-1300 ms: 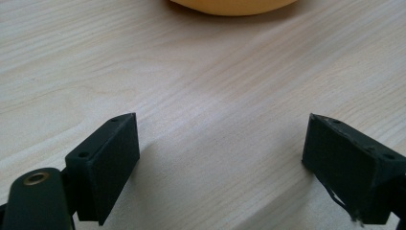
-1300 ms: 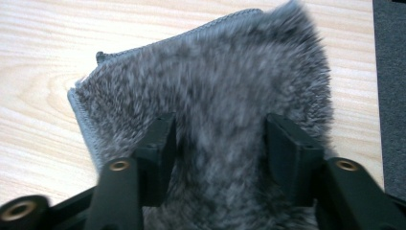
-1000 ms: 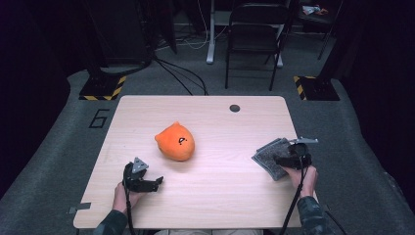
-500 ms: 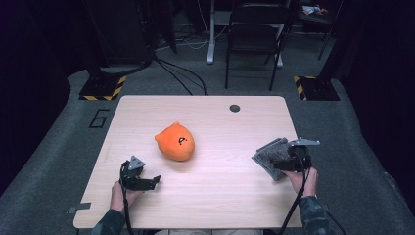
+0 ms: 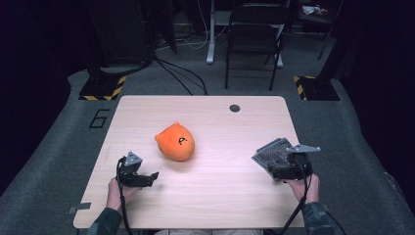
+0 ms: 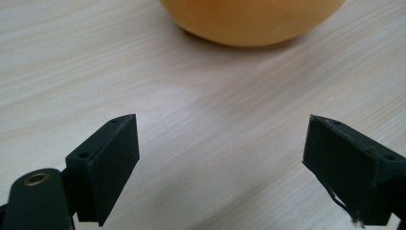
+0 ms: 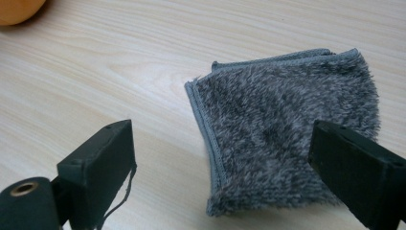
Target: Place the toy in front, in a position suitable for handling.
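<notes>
In the high view the folded grey cloth [image 5: 270, 152] lies flat on the table [image 5: 215, 196] at the right of the frame, just ahead of the right gripper [image 5: 280, 169], whose jaws have just been opening and stand wide, pressing on nothing. In the right gripper view the cloth [image 7: 287, 139] lies ahead of and partly between them. The left gripper [image 5: 152, 177], lower left, is also spread wide and empty, pointing toward the orange plush [image 5: 175, 142] near the centre.
</notes>
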`<control>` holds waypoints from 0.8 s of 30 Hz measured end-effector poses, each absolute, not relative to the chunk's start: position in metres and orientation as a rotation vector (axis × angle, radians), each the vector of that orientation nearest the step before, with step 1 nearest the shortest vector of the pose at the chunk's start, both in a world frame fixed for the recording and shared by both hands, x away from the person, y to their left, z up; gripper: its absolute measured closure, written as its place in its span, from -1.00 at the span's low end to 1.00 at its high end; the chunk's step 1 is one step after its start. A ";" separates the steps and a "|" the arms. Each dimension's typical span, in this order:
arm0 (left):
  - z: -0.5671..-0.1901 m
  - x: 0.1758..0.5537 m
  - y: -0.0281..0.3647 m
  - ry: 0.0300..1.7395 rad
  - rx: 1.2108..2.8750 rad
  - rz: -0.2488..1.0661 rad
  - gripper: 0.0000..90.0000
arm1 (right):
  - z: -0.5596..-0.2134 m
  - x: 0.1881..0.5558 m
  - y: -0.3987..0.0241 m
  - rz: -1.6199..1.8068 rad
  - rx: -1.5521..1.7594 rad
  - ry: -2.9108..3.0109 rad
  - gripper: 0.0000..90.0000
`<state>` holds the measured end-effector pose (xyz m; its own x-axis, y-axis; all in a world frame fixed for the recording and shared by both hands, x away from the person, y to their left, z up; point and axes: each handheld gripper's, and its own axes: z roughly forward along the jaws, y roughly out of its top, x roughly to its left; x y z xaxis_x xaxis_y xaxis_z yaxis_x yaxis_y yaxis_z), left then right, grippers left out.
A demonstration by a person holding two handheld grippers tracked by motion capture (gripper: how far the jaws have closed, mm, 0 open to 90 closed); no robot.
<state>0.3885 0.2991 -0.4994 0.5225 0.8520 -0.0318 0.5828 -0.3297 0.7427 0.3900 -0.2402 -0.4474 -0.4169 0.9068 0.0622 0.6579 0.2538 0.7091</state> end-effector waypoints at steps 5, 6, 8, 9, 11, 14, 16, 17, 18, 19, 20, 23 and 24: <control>-0.484 0.390 0.296 1.137 2.014 0.469 -0.74 | -0.448 0.378 -0.242 0.958 1.417 2.181 -0.83; -0.481 0.391 0.295 1.133 2.009 0.464 -0.74 | -0.449 0.376 -0.242 0.953 1.410 2.185 -0.83; -0.475 0.392 0.293 1.120 2.002 0.471 -0.74 | -0.450 0.374 -0.243 0.945 1.409 2.190 -0.83; -0.472 0.394 0.291 1.111 1.999 0.464 -0.74 | -0.450 0.374 -0.243 0.946 1.396 2.193 -0.83; -0.465 0.396 0.288 1.088 1.993 0.465 -0.74 | -0.450 0.374 -0.244 0.939 1.411 2.186 -0.83; -0.459 0.397 0.283 1.062 1.995 0.453 -0.74 | -0.450 0.377 -0.242 0.938 1.400 2.186 -0.83; -0.457 0.399 0.280 1.045 2.005 0.457 -0.74 | -0.451 0.378 -0.240 0.930 1.402 2.197 -0.83; -0.455 0.400 0.279 1.041 2.008 0.454 -0.74 | -0.451 0.378 -0.240 0.932 1.398 2.199 -0.83; -0.455 0.400 0.278 1.037 2.007 0.453 -0.74 | -0.451 0.379 -0.239 0.928 1.387 2.201 -0.83; -0.453 0.402 0.277 1.035 2.010 0.466 -0.74 | -0.451 0.379 -0.238 0.933 1.382 2.197 -0.83; -0.452 0.403 0.276 1.034 2.012 0.472 -0.74 | -0.450 0.379 -0.238 0.920 1.384 2.203 -0.82; -0.449 0.406 0.274 1.024 2.003 0.472 -0.74 | -0.450 0.379 -0.237 0.929 1.385 2.191 -0.82; -0.447 0.407 0.273 1.017 2.000 0.471 -0.74 | -0.450 0.379 -0.238 0.921 1.375 2.200 -0.82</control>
<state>0.4074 0.2732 -0.4475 0.6031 0.7969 -0.0352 0.4881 -0.3338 0.8064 0.3789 -0.2380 -0.4502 -0.4450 0.8953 0.0190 0.6421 0.3042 0.7037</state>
